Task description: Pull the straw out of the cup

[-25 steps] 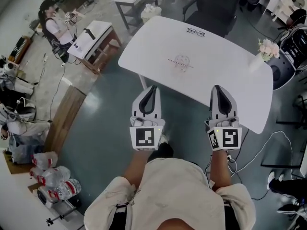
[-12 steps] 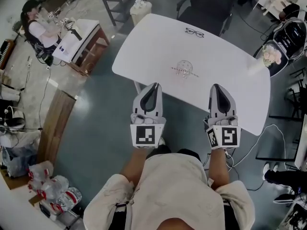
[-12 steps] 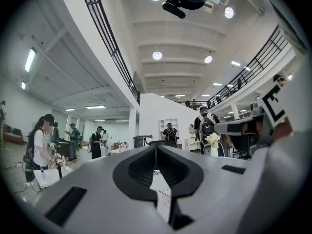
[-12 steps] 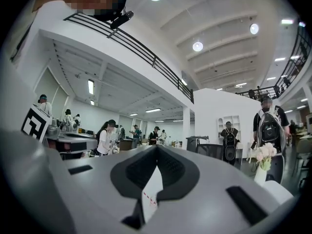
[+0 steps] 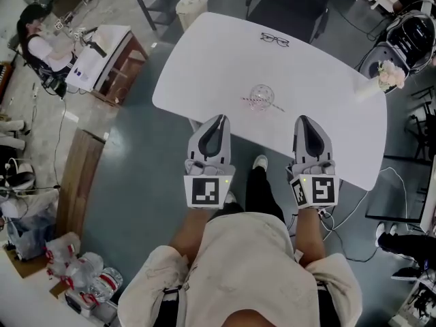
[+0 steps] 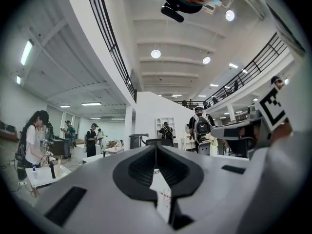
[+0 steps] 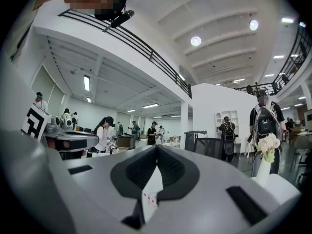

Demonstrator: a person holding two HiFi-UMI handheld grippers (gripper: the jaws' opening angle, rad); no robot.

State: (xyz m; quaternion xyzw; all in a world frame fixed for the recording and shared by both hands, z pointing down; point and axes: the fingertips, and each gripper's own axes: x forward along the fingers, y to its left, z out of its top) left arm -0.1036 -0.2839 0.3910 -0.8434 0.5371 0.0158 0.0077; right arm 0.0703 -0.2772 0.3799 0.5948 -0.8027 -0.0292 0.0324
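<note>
A clear cup (image 5: 261, 94) stands on the white table (image 5: 225, 53), near its front edge. A red-and-white striped straw (image 5: 272, 105) sticks out of it towards the right. My left gripper (image 5: 216, 119) is shut and empty, its tip at the table's front edge, left of the cup. Level with it, my right gripper (image 5: 304, 120) is shut with nothing in it, right of the cup. Both are a short way from the cup. In the left gripper view the jaws of my left gripper (image 6: 156, 146) meet. In the right gripper view the jaws of my right gripper (image 7: 157, 146) meet too.
A pair of glasses (image 5: 275, 40) lies at the table's far side. A vase of flowers (image 5: 390, 75) stands at its right corner. Dark chairs (image 5: 409, 36) stand behind and to the right. A person sits at a wooden desk (image 5: 102, 56) far left. Cables (image 5: 354, 213) trail on the floor at the right.
Both grippers have moved forward together to the table's front edge. The table and cup now sit closer in the head view. A leg has stepped forward beneath them.
</note>
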